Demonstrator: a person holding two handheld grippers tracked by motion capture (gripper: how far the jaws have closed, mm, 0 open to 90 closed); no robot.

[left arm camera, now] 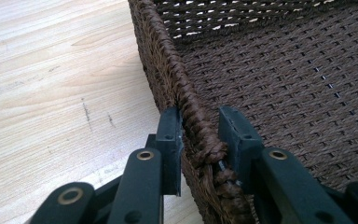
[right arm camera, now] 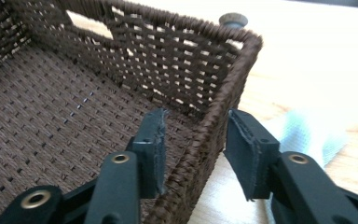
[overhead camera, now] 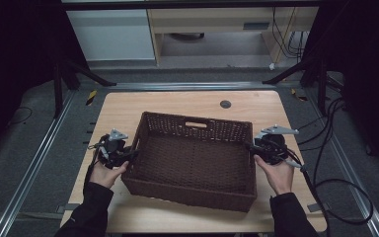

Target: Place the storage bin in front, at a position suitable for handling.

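Brown woven basket (overhead camera: pixel 192 158), rectangular, shallow, braided rim, handle slot

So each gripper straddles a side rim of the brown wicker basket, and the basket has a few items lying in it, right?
Not quite. The left gripper and the right gripper do each straddle a side rim of the wicker basket, but the basket holds nothing: the high view shows only bare woven floor inside.
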